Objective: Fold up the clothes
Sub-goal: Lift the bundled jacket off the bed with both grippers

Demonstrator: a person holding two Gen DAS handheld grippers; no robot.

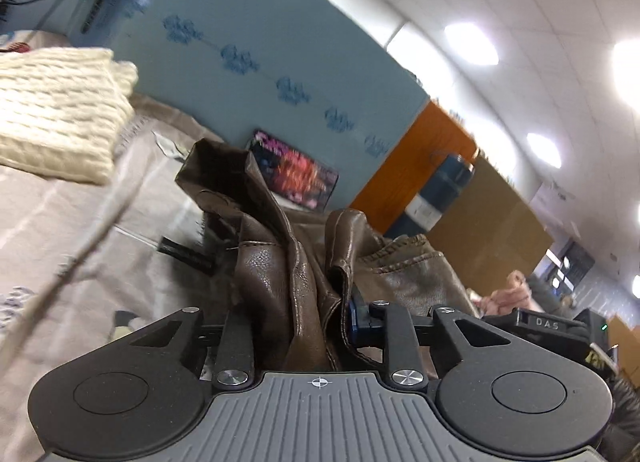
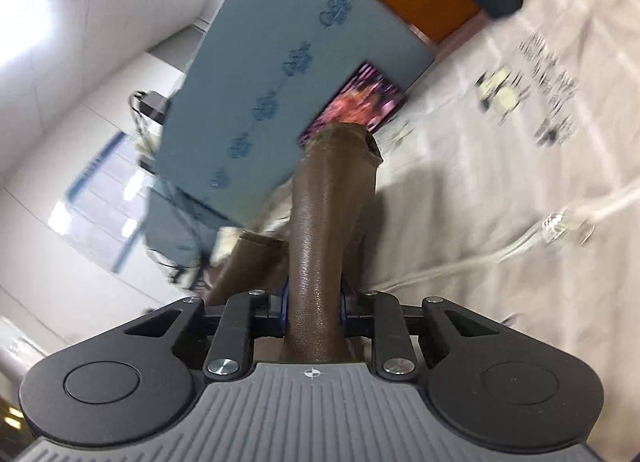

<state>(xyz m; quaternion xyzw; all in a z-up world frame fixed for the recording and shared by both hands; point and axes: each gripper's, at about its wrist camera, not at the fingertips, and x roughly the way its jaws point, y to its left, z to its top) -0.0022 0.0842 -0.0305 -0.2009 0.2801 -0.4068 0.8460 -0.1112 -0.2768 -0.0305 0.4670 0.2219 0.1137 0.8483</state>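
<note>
Above the printed grey bedsheet (image 1: 80,221) we find the brown leather garment (image 1: 280,262) lifted clear, gathered into bunched upright folds. Our left gripper (image 1: 296,322) is clenched on a thick fold of it; leather fills the space between its fingers and rises beyond them, with a stitched hem edge spilling toward the far side from the sheet. Our right gripper (image 2: 314,310) is likewise clamped on the same garment (image 2: 324,221); a smooth, tube-like length of leather stands straight up from between its blue finger pads (image 2: 283,312) and ends in an open cuff.

Relative to the garment, we record the following:
- A cream cable-knit sweater (image 1: 56,109), folded, lies on the bedsheet well apart from the garment, toward the blue panel (image 1: 260,41).
- The blue panel, printed with a row of darker blue motifs, stands behind the garment in both views.
- A dark card with pink and red print (image 1: 296,173) leans at the foot of that panel, just behind the garment's upper edge.
- A clear plastic hanger (image 2: 560,229) rests on the sheet (image 2: 500,181) beside the garment in the right wrist view.

Both views are motion-blurred; fine detail of the sheet's print cannot be read
</note>
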